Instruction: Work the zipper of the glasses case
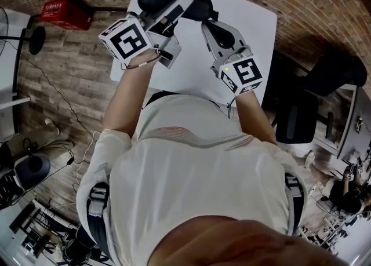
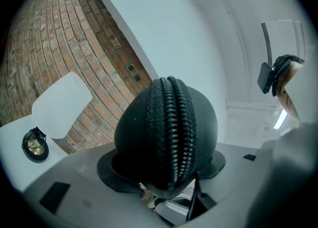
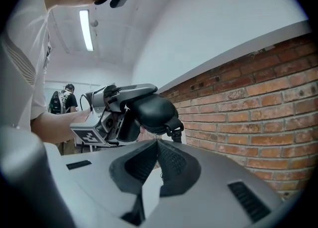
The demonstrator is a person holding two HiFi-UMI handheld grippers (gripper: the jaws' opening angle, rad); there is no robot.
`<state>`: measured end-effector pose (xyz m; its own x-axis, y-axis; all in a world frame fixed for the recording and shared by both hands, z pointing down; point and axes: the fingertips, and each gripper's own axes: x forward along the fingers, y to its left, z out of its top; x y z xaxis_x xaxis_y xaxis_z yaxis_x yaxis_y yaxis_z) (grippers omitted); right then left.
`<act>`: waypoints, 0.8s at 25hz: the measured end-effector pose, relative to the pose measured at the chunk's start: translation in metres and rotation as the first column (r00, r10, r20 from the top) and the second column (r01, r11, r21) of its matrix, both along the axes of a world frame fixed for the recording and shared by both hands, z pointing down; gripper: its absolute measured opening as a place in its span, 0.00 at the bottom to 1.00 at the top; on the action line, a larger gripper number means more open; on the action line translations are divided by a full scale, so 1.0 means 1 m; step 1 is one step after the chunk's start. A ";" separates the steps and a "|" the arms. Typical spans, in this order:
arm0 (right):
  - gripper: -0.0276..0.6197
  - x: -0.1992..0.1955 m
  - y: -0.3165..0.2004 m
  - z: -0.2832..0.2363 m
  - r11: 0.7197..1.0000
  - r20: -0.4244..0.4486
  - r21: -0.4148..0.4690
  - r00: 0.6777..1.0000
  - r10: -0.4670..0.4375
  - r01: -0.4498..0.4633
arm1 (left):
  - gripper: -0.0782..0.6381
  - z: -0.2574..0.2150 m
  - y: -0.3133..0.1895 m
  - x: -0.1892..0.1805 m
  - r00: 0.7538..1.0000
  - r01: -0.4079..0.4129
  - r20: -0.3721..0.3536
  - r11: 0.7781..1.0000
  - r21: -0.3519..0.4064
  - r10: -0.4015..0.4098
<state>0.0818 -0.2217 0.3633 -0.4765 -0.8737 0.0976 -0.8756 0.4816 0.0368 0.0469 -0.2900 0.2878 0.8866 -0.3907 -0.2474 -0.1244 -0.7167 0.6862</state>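
Left gripper (image 1: 177, 7): clamped across the black glasses case (image 2: 166, 132), held upper centre over the white table (image 1: 249, 21).
Right gripper (image 3: 158, 141): fingers pressed together under the case, with the zipper pull (image 3: 174, 131) seemingly just beside the tips.
Risk: the pull could be missed, or the case twisted loose by a tug.
Room: brick wall (image 3: 258, 103), wooden floor (image 1: 69, 73).
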 end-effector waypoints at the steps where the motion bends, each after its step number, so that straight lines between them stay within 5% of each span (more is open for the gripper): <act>1: 0.12 0.001 0.000 0.000 1.000 -0.011 0.002 1.000 0.006 -0.006 | 0.48 0.001 0.000 0.000 1.000 0.000 0.001 1.000 -0.003 0.000; 10: 0.12 0.024 -0.003 -0.001 0.998 -0.079 0.013 0.995 0.058 -0.057 | 0.47 0.009 0.010 0.004 0.997 -0.071 0.035 0.997 0.003 0.071; 20: 0.12 0.018 0.008 -0.003 0.990 -0.374 0.137 0.927 0.019 0.035 | 0.47 0.027 0.036 0.011 0.937 -0.307 0.188 0.951 0.033 0.296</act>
